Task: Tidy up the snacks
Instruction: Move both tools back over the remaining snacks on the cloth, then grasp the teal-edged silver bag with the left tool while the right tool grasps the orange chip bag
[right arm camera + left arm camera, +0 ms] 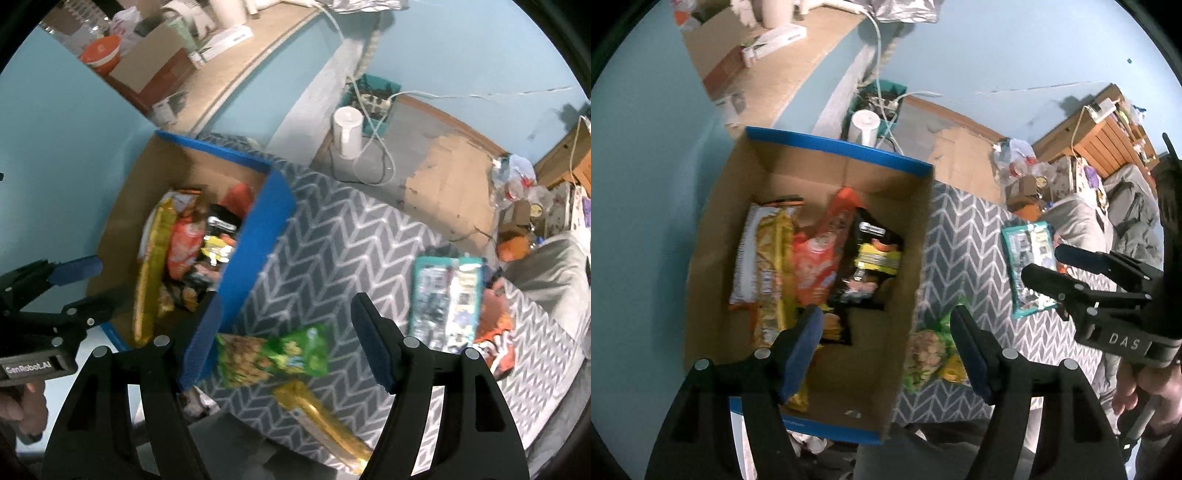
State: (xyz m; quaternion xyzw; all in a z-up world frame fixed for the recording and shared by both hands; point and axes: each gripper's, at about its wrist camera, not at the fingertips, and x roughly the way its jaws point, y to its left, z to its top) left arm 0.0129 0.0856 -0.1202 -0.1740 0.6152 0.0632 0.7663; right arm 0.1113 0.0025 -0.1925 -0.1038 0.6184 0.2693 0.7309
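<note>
Both claws hang nose-down and empty: the left gripper stands partly open over the near end of the cardboard box, nothing between its blue pads, and the right gripper is parted about as wide over the chevron-patterned cloth, likewise holding nothing. Nearest the right claw lie a green snack bag and a gold wrapped bar, both loose on the cloth just outside the box's blue wall. Further off sit a teal packet and, touching its far side, an orange bag. So the job looks roughly half done — inside the box a yellow-and-white pack, an orange pouch and a black bag already lie side by side, with bare cardboard at the near end for more. The box's wall is a lip to clear on every transfer; the cloth between the loose snacks is open, though the two claws work close together — a likely spot for a bump.
</note>
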